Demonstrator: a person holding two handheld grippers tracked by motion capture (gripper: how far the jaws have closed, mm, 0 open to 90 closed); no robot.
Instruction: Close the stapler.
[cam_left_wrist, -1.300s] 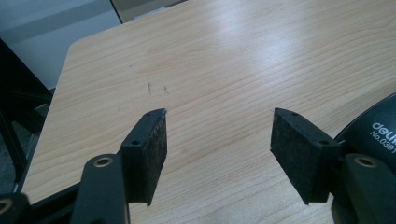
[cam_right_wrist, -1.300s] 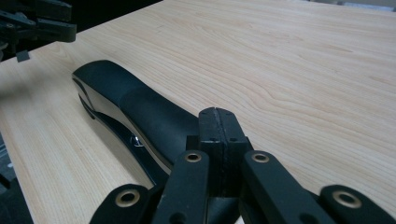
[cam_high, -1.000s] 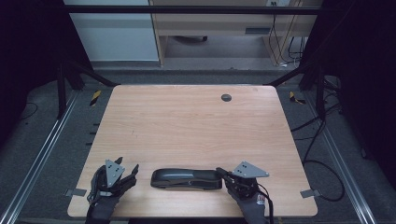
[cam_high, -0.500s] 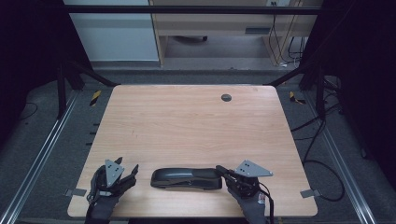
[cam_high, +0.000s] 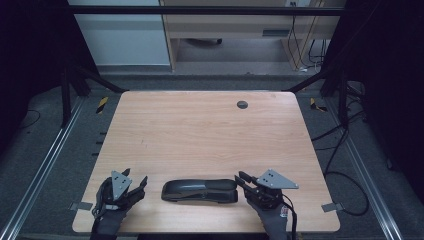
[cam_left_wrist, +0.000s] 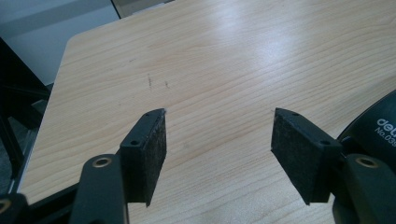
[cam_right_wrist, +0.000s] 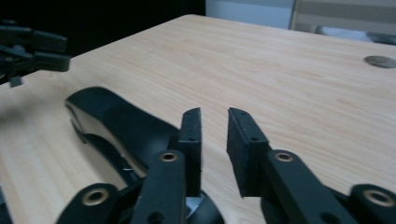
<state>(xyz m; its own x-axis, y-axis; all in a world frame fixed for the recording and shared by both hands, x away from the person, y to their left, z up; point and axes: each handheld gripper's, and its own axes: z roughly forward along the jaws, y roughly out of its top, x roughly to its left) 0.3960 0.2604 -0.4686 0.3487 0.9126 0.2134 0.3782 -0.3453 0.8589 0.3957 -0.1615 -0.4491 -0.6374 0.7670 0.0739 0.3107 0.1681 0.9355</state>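
The left gripper (cam_high: 137, 186) sits at the near left corner of the pale wood-grain table (cam_high: 200, 130) in the high view, jaws spread and pointed toward the long black plastic stapler (cam_high: 200, 190) lying flat along the near edge between both hands. The right gripper (cam_high: 242, 178) rests just off the stapler's right end, its jaws close together with nothing between them. That flanking placement reads as a set-up for taking hold from both ends. A small dark round grommet (cam_high: 242, 104) lies far back, well apart.

In the left gripper view, the left gripper (cam_left_wrist: 219, 154) gapes wide over bare wood; the stapler's rounded end (cam_left_wrist: 378, 126) (white lettering on it) lies just outside the right-hand jaw, so probably a sideways shift is needed.

In the right gripper view, the right gripper (cam_right_wrist: 215, 140) shows only a narrow slit, holding nothing; the stapler (cam_right_wrist: 112, 123) lies left of its jaws, touching or nearly so (hard to tell).
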